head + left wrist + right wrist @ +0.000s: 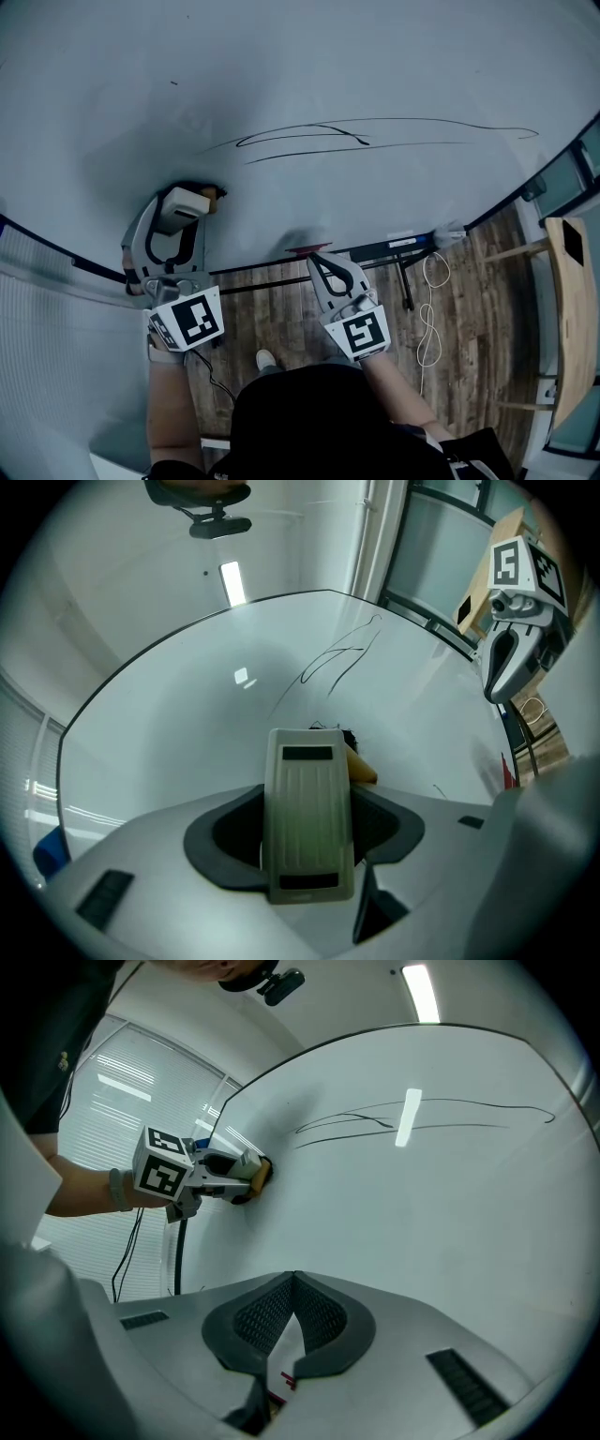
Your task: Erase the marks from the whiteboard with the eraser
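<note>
Barely started, I'd say: the thin black marker lines [309,141] sit whole across the middle of the big glossy white whiteboard [394,66]. My left gripper [181,214] is clamped on the ribbed grey plastic block eraser [309,822], which is against the board well down-left of the lines (tan pad peeking out behind). My right gripper [316,258] has its jaws together on nothing, by the bottom edge.

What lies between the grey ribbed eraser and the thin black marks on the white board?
Nothing: the white board between grey ribbed eraser and thin black marks is bare, seen in the head view.
</note>
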The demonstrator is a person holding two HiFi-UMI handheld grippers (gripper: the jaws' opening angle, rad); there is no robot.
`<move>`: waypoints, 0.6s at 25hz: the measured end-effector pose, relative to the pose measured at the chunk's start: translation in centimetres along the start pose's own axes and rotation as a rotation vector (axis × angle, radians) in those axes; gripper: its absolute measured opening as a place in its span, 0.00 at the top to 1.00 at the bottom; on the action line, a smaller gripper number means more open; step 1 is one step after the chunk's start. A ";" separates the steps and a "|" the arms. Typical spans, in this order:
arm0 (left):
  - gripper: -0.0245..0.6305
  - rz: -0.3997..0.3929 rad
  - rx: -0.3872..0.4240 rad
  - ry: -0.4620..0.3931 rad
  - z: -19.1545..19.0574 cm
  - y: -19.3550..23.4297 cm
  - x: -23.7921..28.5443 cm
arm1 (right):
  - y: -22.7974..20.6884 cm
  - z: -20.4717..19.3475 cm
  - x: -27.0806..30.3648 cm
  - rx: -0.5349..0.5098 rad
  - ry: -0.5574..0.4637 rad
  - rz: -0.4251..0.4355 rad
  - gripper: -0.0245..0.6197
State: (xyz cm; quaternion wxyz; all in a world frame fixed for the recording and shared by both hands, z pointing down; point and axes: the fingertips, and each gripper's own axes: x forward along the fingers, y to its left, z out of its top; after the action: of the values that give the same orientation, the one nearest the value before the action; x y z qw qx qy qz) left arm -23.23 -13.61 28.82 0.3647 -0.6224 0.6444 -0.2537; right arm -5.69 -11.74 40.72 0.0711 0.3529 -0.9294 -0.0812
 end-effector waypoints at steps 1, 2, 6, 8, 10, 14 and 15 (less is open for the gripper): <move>0.56 -0.002 0.001 -0.010 0.6 0.0 0.1 | -0.1 0.0 -0.1 0.000 -0.001 0.000 0.92; 0.56 -0.004 0.001 -0.021 1.3 -0.1 0.3 | -0.3 0.0 -0.2 0.000 -0.004 0.000 0.92; 0.56 -0.004 0.001 -0.063 4.5 -0.8 1.7 | -2.3 0.0 -0.9 0.001 -0.022 -0.011 0.92; 0.56 -0.001 0.003 -0.083 6.2 -1.3 2.4 | -3.6 0.0 -1.5 -0.001 -0.028 -0.020 0.92; 0.56 0.000 0.005 -0.096 7.8 -2.0 3.0 | -4.9 0.0 -2.2 -0.006 -0.037 -0.032 0.92; 0.56 -0.005 0.025 -0.109 11.5 -4.0 4.5 | -8.0 -0.2 -4.4 0.000 -0.049 -0.066 0.92; 0.56 -0.005 0.027 -0.110 12.4 -4.6 4.8 | -8.9 -0.3 -5.1 0.004 -0.051 -0.076 0.92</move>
State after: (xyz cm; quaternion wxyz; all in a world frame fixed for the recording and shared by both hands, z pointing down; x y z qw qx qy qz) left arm -10.46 -17.22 24.15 0.4073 -0.6320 0.6185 -0.2286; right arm 3.87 -14.98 38.89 0.0435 0.3858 -0.9170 -0.0912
